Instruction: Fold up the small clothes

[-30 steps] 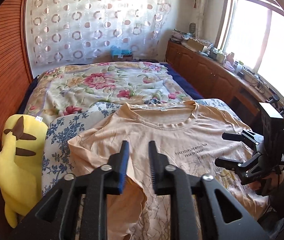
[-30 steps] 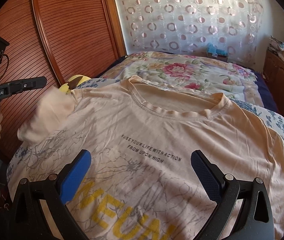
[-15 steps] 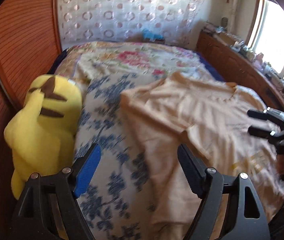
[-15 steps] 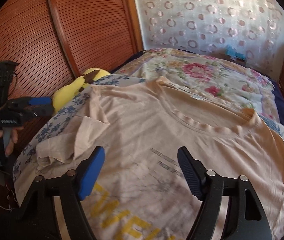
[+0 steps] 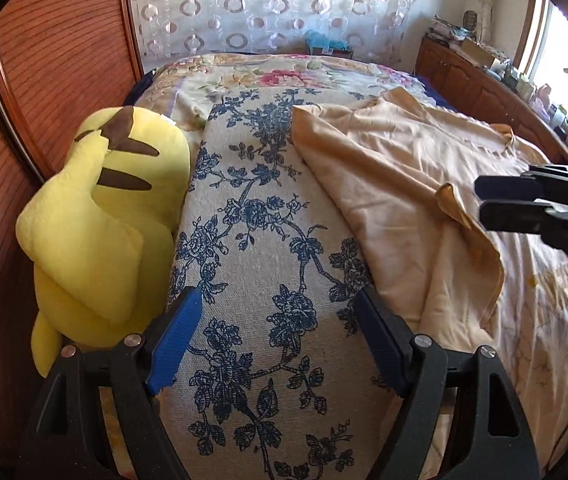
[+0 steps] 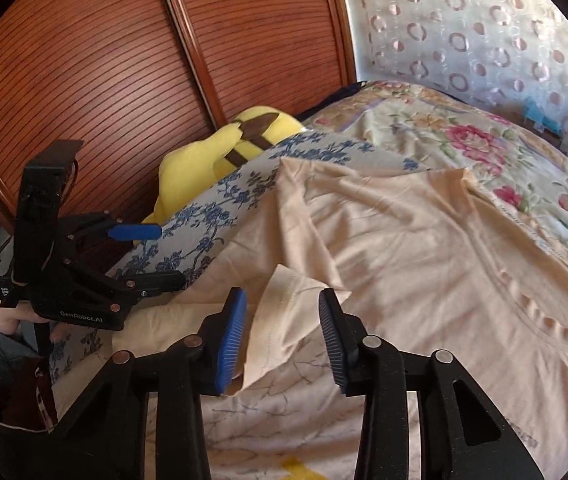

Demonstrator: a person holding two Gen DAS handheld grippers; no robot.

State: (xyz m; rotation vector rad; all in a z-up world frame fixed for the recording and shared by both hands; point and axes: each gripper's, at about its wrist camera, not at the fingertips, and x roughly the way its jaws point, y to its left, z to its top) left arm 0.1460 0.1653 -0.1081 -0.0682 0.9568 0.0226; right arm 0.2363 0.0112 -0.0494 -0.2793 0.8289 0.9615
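Flat, t-shirt (image 6: 423, 248) lengthwise on bed (image 5: 268, 240), collar far

The peach T-shirt (image 6: 423, 264) is cut off at the lower and right edges of the right wrist view, its printed lettering reduced to a sliver. Part of its folded-over sleeve (image 6: 284, 320) is hidden behind the right gripper (image 6: 282, 336). The hand (image 6: 16, 320) holding the left gripper (image 6: 152, 256) is largely covered. Items on the wooden sideboard (image 5: 479, 80) are too small to identify.
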